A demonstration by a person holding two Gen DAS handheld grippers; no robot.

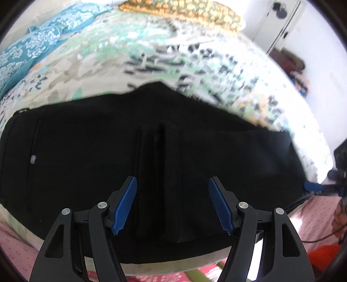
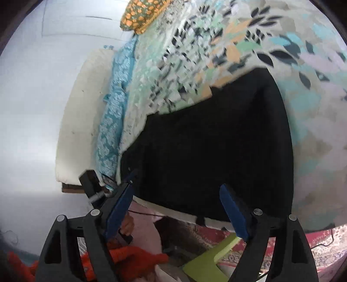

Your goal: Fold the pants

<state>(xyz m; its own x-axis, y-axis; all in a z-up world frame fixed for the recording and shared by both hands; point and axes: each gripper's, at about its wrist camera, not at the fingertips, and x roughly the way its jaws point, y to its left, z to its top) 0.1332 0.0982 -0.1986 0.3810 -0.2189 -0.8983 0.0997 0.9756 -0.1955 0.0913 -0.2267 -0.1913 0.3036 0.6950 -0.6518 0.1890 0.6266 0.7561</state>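
Black pants (image 1: 151, 151) are lying spread across the near edge of a bed, on a leaf-patterned bedsheet (image 1: 151, 54), as a person is holding two grippers over them; the left gripper (image 1: 172, 204) is hovering above the middle of the cloth with its blue-padded jaws standing wide apart and gripping nothing; the right gripper (image 2: 176, 210) is hanging off the near edge at the pants' right end, its jaws likewise parted and empty. The fabric is looking soft and limp, light enough to lift by a pinch, likely to sag and slide unless both ends are taken together; the waistband at the left, near a pale button (image 1: 33, 160), and the hem end at the right are looking like the surest places to take hold. The black is swallowing most seams and folds; only a raised strip down the middle is showing; the far patterns are blurring; a blue pillow (image 1: 32, 43) and an orange cushion (image 1: 184, 10) are sitting well apart at the far side.
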